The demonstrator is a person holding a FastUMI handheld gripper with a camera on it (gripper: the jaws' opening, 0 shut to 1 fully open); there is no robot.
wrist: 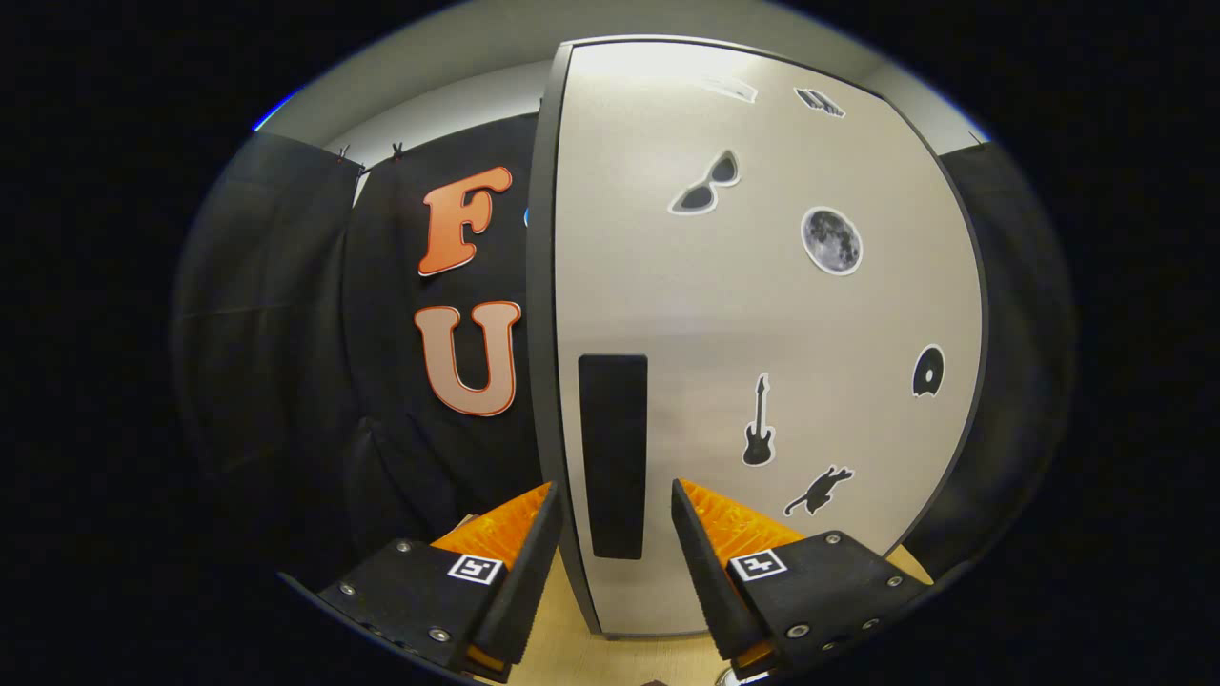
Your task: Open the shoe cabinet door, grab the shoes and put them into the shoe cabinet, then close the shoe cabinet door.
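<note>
A: Where is the shoe cabinet door [762, 333]?
B: Just ahead of my gripper [615, 519], jaws wide, its dark handle [613, 455] between them.
A: Anything hidden?
B: The cabinet's interior; pale wooden floor [572, 648] below.

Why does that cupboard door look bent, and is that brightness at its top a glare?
In the gripper view the fisheye lens bows the cabinet door; its edges are likely straight. Overhead light washes out its top, fading lower down. The stickers stay sharp. The open gripper straddles the dark handle.
</note>
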